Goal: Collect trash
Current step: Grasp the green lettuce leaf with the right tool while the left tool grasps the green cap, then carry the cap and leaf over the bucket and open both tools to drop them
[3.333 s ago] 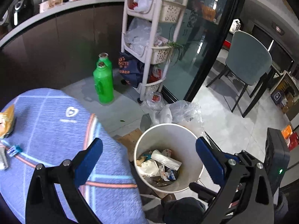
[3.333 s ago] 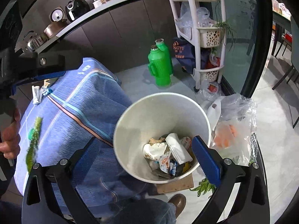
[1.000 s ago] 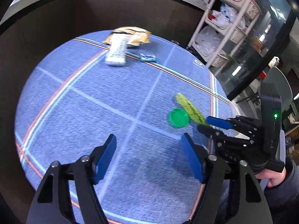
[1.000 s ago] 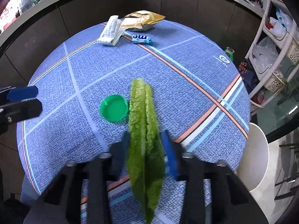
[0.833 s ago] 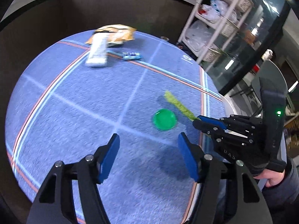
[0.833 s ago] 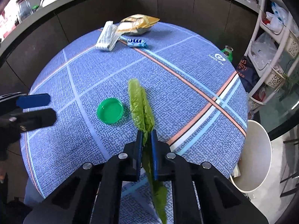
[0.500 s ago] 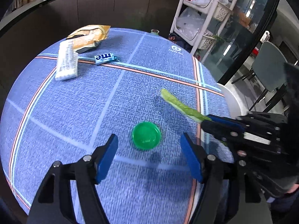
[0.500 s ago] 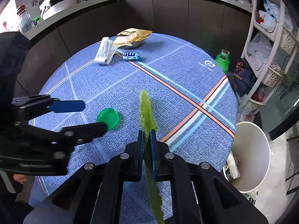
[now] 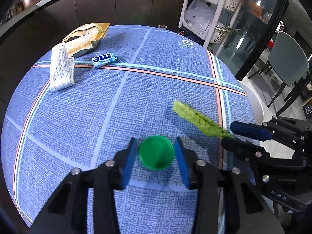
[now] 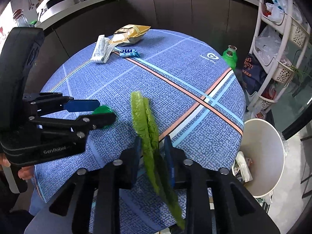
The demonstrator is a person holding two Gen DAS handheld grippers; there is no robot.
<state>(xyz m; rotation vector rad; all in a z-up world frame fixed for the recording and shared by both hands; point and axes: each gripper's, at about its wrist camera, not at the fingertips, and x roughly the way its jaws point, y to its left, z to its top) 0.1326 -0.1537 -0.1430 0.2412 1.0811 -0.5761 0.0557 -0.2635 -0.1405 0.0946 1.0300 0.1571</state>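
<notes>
Lid [image 9: 156, 152] between left claw [image 9: 155, 157] pads, seemingly pinched

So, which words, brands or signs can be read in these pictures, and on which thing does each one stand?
"me": on the blue gum wrapper.
"happy day", under a heart logo: on the blue tablecloth.
"GenRobot": on the body of the left gripper, partly blurred.
"NGYI", the first letters hidden: on the dark blue bag on the floor.
"DAS": on the body of the right gripper, upside down.
Small print on the white folded packet: too small to read.
</notes>
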